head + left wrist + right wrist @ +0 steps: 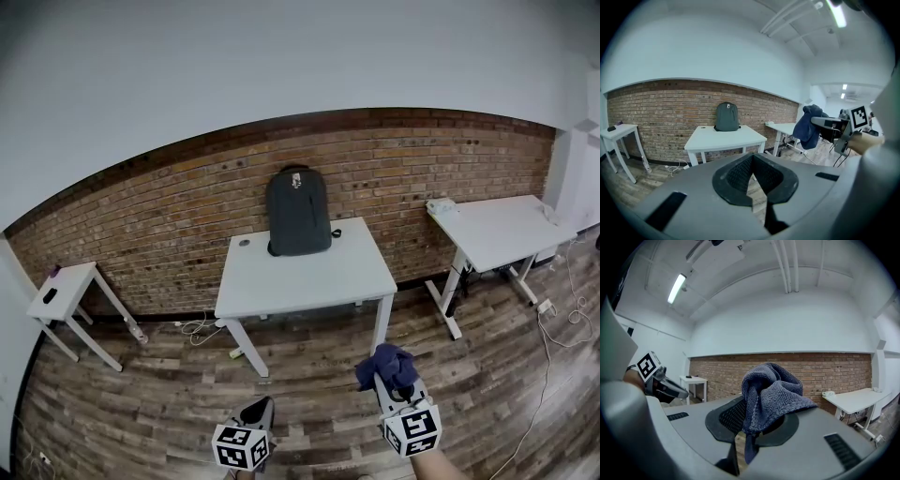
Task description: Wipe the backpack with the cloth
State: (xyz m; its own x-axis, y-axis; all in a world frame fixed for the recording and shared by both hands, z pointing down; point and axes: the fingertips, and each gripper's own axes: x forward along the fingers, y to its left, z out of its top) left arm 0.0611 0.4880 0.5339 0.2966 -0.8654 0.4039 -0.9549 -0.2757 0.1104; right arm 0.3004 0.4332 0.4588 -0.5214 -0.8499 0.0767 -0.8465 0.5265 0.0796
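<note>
Presently approach stage: right tool (754,423) clamps the cloth (771,390); left tool (752,173) closed, empty. Backpack (298,211) stands on bench (309,277), well apart; next move requires closing in.

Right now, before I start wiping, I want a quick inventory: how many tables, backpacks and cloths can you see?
tables: 3, at the left, in the middle and at the right
backpack: 1
cloth: 1
Total: 5
</note>
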